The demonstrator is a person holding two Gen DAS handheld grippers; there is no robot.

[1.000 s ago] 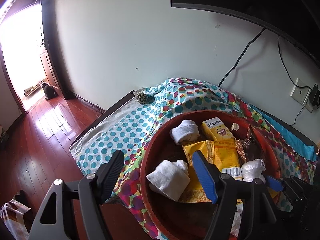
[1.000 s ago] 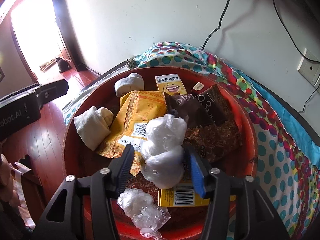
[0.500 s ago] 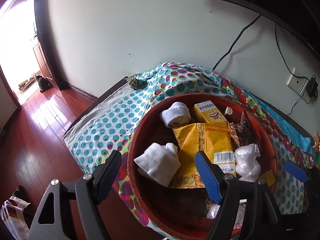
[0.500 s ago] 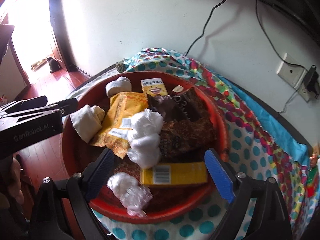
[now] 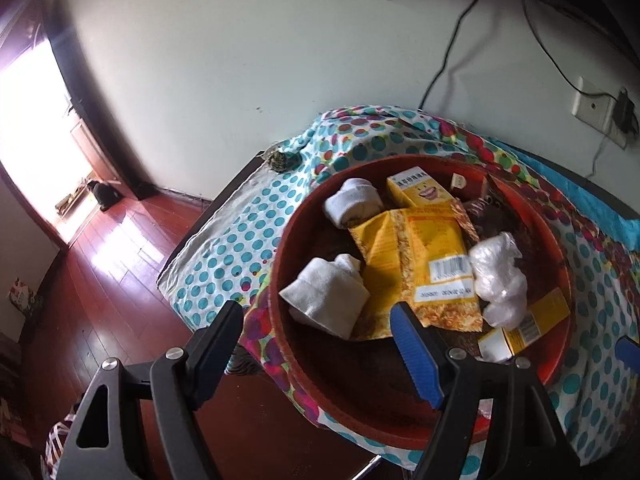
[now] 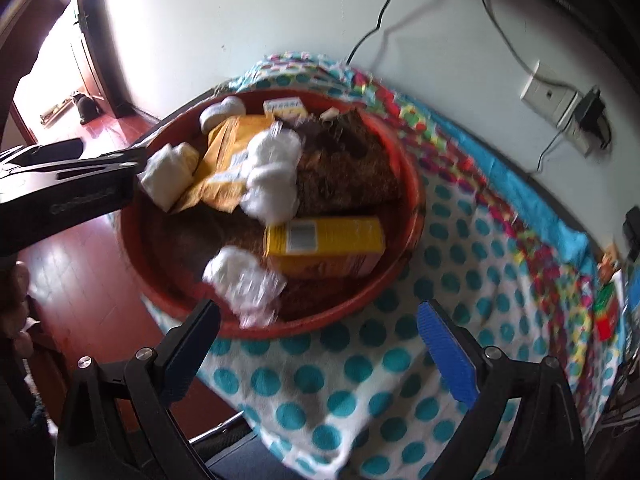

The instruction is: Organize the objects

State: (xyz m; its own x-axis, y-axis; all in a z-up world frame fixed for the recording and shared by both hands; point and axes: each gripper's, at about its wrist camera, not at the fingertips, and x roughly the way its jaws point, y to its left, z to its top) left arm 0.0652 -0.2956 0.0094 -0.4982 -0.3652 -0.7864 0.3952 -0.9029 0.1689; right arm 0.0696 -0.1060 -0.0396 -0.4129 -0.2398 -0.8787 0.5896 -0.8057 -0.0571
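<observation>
Right tool (image 6: 316,344) opened, backed off | yellow box (image 6: 326,246) lies crosswise in basin (image 6: 412,184)

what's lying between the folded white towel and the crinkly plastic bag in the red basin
In the left wrist view, the big yellow packet with a barcode label lies between the folded white towel and the crinkly plastic bag, inside the red basin.

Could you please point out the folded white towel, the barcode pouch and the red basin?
towel (image 5: 326,300), left wrist view, middle of fold.
pouch (image 5: 424,248), left wrist view, yellow front.
basin (image 6: 408,196), right wrist view, right rim.
</observation>
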